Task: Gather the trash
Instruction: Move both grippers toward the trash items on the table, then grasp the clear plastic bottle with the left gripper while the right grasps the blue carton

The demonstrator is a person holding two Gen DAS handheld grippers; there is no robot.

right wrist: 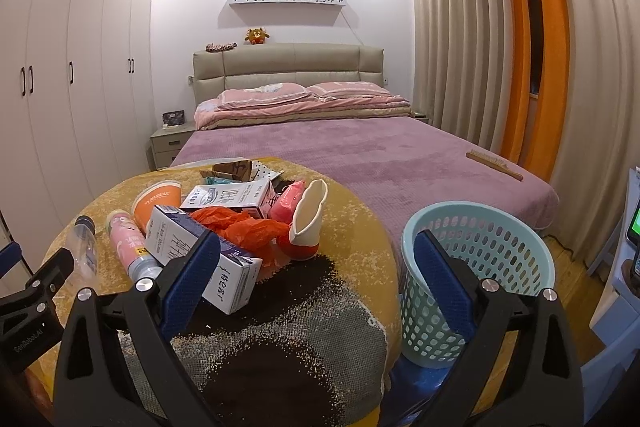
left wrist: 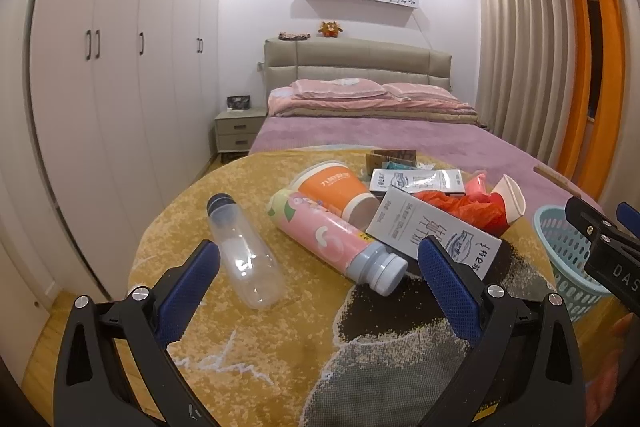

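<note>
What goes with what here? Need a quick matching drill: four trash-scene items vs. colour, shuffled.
Items:
1. plastic bottle
2. paper cup
3. basket
4. crumpled bag

Colours:
A. light blue
B. red-orange
C. clear
D. orange with white rim

Pairs: 1-C, 2-D, 3-A, 4-B

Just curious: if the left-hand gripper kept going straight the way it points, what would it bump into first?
Probably the pink bottle lying on its side: its grey cap sits between the open fingers of the left gripper. The clear bottle lies just left of that line. Depth is hard to judge.
</note>
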